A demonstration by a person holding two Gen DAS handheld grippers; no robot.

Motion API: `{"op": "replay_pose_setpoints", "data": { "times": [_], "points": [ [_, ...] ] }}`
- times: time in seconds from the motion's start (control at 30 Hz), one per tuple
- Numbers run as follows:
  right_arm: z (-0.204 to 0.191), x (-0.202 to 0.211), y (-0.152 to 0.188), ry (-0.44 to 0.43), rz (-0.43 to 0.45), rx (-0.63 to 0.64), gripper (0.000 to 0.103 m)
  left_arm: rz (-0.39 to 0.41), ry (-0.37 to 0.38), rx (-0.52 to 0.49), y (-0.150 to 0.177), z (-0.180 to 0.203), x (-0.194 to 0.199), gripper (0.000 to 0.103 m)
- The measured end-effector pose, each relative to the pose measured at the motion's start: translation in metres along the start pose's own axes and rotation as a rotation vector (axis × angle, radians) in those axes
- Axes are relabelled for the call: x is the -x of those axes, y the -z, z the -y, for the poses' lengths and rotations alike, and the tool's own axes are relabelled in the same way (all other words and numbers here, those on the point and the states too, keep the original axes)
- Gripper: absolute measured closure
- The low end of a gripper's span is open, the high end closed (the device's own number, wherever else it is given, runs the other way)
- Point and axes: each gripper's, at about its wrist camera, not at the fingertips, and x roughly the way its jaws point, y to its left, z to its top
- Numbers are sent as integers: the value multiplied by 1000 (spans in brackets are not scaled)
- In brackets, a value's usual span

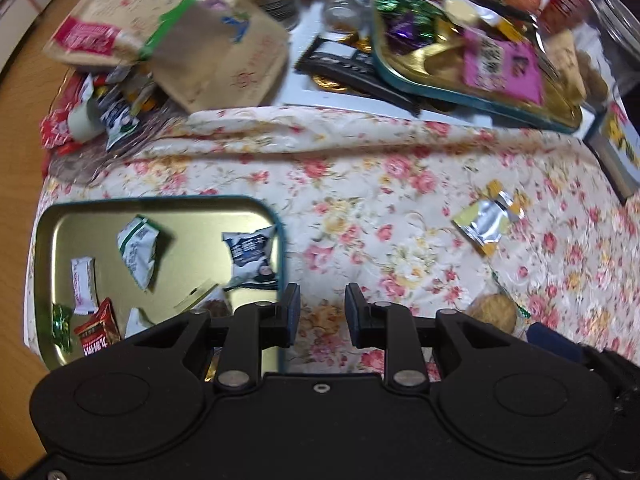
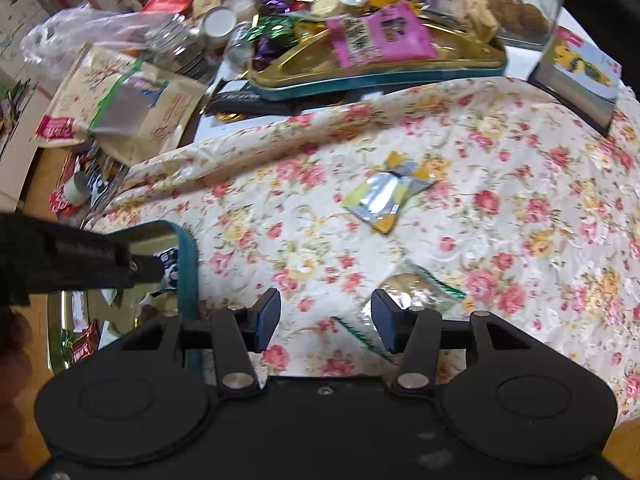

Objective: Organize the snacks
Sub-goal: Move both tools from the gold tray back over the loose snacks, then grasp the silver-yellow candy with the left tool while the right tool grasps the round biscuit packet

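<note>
A gold tin with a teal rim [image 1: 281, 248] lies at the left on the floral cloth and holds several small snacks, among them a white-green packet [image 1: 138, 252] and a blue-white packet [image 1: 252, 252]. My left gripper [image 1: 322, 312] hangs open over the cloth just right of the tin, its jaws narrowly apart with nothing between them. On the cloth lie a yellow-silver wrapper [image 1: 486, 216] [image 2: 386, 196] and a cookie in a clear packet [image 1: 494, 312] [image 2: 412, 292]. My right gripper [image 2: 326, 320] stands open just above that packet, whose green edge reaches under the gap. The pads do not press on the packet.
A second gold tray [image 1: 480, 96] [image 2: 360, 80] at the back carries a pink packet [image 1: 500, 64] and wrapped candies. A brown paper bag [image 1: 200, 40] lies back left over loose snacks. A box [image 2: 580, 76] stands back right. Jars and apples crowd the far edge.
</note>
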Motion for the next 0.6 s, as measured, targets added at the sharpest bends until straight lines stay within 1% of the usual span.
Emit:
{"op": "replay_pose_setpoints", "data": {
  "times": [0.1,0.2,0.3,0.43,0.6],
  "points": [
    [17,5,0,9,5,-25,50,21,-21,-39,2,20,2,68],
    [36,7,1,32,4,-55,50,22,-31,-69,1,36,-1,68],
    [55,5,3,54,-10,-92,50,8,-20,-95,0,53,-6,68],
    [77,2,6,69,-24,-139,50,10,-10,-126,-4,76,-11,68],
    [94,1,9,77,-33,-164,50,9,16,-128,-11,100,-20,68]
  ]
}}
